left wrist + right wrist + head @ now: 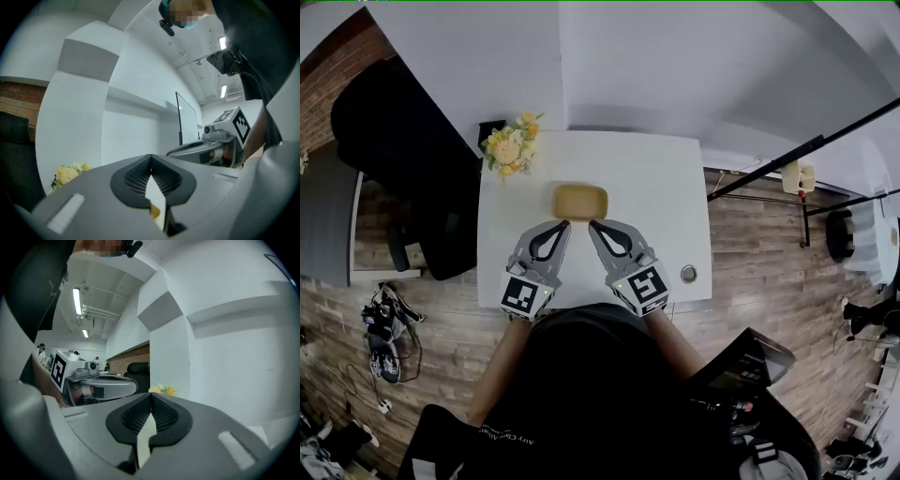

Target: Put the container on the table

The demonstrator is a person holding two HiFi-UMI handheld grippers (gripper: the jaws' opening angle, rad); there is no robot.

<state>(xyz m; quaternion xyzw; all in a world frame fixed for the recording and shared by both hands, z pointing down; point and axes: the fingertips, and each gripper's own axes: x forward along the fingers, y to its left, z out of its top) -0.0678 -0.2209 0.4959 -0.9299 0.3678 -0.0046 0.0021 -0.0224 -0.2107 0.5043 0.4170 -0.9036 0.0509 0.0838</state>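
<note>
A shallow yellow container (579, 200) sits on the white table (675, 187), near its middle. My left gripper (563, 224) and right gripper (593, 225) hover side by side just short of its near rim, both pointing at it. Neither touches it. In the left gripper view my left gripper (150, 161) has its jaws shut with nothing between them, and a sliver of the yellow container (154, 213) shows below the pads. My right gripper (151, 397) is shut on nothing as well.
A bunch of yellow flowers (511, 145) stands at the table's far left corner. A small round metal object (688, 274) lies near the front right corner. A black office chair (403, 150) stands left of the table, and black stand poles (806, 150) cross at the right.
</note>
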